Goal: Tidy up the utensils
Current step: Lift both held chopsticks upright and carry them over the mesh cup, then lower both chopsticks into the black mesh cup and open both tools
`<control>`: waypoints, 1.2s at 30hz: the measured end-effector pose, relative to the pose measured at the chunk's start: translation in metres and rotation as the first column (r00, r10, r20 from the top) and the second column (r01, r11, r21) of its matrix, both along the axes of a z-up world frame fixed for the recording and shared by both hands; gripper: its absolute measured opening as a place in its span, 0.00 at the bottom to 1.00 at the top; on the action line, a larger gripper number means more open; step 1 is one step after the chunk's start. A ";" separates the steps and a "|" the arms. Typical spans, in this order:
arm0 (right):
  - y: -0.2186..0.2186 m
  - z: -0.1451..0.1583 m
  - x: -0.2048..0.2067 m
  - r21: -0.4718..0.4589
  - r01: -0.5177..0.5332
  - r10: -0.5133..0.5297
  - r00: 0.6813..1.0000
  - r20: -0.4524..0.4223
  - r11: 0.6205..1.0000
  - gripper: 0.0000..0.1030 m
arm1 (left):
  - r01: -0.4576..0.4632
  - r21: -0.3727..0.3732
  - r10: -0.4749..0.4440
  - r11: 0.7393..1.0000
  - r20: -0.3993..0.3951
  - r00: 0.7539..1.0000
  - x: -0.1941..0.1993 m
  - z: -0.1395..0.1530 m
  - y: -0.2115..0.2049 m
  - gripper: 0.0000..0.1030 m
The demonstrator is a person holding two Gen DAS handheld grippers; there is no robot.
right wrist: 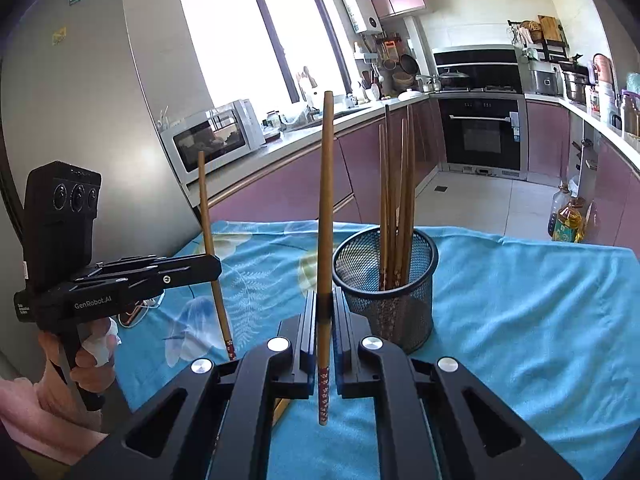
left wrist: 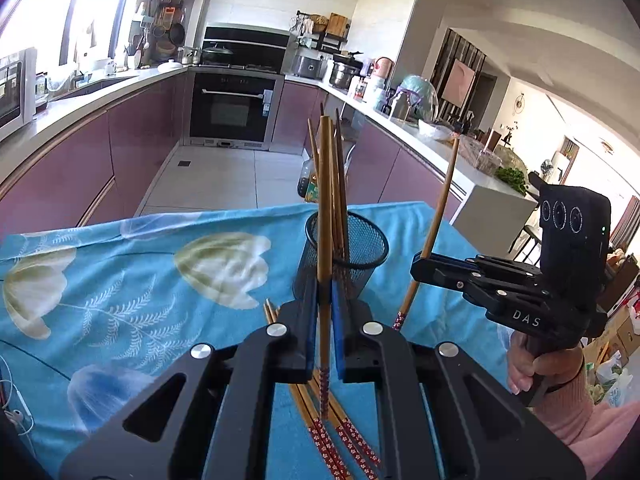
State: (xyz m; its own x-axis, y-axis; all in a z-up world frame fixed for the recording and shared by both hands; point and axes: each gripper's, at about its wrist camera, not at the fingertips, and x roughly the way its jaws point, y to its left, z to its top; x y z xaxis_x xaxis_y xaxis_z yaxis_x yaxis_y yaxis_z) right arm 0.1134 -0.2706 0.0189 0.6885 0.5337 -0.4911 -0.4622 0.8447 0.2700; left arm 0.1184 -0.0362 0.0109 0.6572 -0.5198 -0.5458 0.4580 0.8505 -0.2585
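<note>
A black mesh cup (left wrist: 347, 254) (right wrist: 386, 280) stands on the blue floral cloth and holds several wooden chopsticks. My left gripper (left wrist: 325, 292) is shut on one upright chopstick (left wrist: 325, 200), just in front of the cup. It also shows in the right wrist view (right wrist: 216, 270) with its chopstick (right wrist: 208, 232). My right gripper (right wrist: 325, 300) is shut on another upright chopstick (right wrist: 326, 200), left of the cup; it shows in the left wrist view (left wrist: 418, 268) with its chopstick (left wrist: 438, 216). More chopsticks (left wrist: 340, 432) with red patterned ends lie on the cloth under my left gripper.
The blue cloth (left wrist: 120, 280) (right wrist: 520, 300) covers the table. White earphones and a cable (left wrist: 14, 416) lie at its left edge. Purple kitchen cabinets, an oven (left wrist: 232, 108) and oil bottles (right wrist: 568, 220) on the floor lie beyond.
</note>
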 end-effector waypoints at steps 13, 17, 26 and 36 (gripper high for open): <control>-0.014 0.056 0.024 0.017 0.045 -0.047 0.989 0.143 0.999 0.06 | -0.009 -0.110 0.019 0.994 0.091 0.996 0.032 0.060 -0.007 0.07; -0.015 0.065 0.036 0.009 0.061 -0.062 0.984 0.167 0.998 0.06 | -0.007 -0.107 0.019 0.994 0.112 0.993 0.040 0.073 -0.015 0.07; -0.012 0.057 0.058 -0.036 0.097 -0.090 0.983 0.157 0.995 0.06 | -0.030 -0.049 0.036 0.998 0.130 0.991 0.059 0.083 -0.038 0.07; -0.009 0.033 0.073 -0.070 0.099 -0.094 0.992 0.084 0.993 0.06 | -0.026 -0.063 0.033 0.998 0.111 0.993 0.074 0.085 -0.042 0.07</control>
